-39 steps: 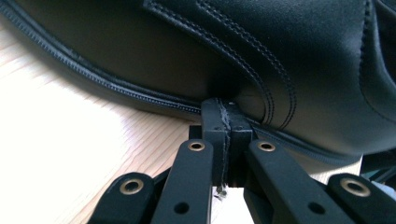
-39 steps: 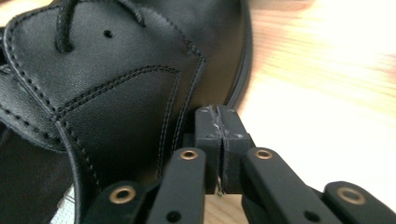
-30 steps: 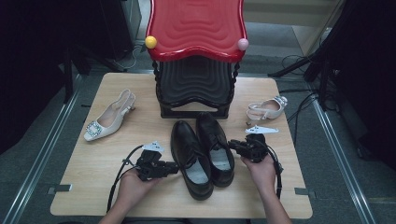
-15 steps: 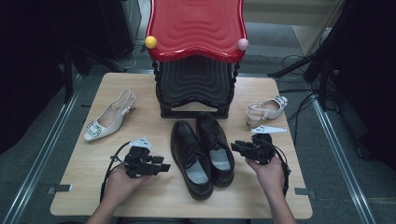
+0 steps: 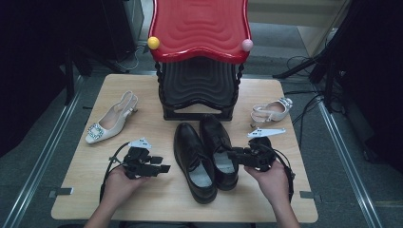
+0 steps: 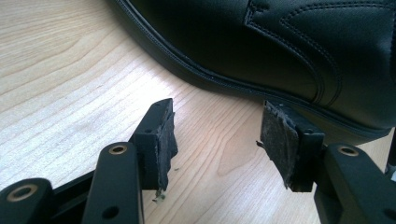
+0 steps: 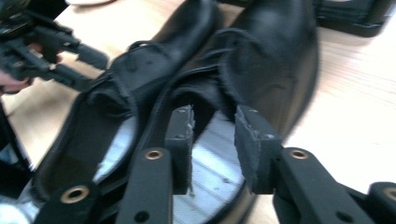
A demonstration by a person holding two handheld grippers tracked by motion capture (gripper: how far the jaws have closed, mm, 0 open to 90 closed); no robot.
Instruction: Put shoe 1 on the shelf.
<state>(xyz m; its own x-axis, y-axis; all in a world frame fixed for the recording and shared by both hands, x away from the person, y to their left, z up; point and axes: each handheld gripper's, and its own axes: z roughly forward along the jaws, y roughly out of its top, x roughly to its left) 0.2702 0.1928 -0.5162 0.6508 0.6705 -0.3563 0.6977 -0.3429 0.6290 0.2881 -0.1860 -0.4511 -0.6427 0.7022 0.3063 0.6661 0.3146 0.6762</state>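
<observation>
I saw the pair of black shoes (image 5: 206, 159) lying side by side mid-surface, long axes running front to back, toes toward the red stool (image 5: 199, 28). My left gripper (image 5: 161, 167) sat beside the left shoe, fingers wide; my right gripper (image 5: 232, 154), fingers narrower and empty, hovered at the right shoe's opening.

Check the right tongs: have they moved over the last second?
Yes. The right tongs drew back toward the person, then swung in again toward the black shoes; they now sit at the right shoe's opening, still open and holding nothing.
</observation>
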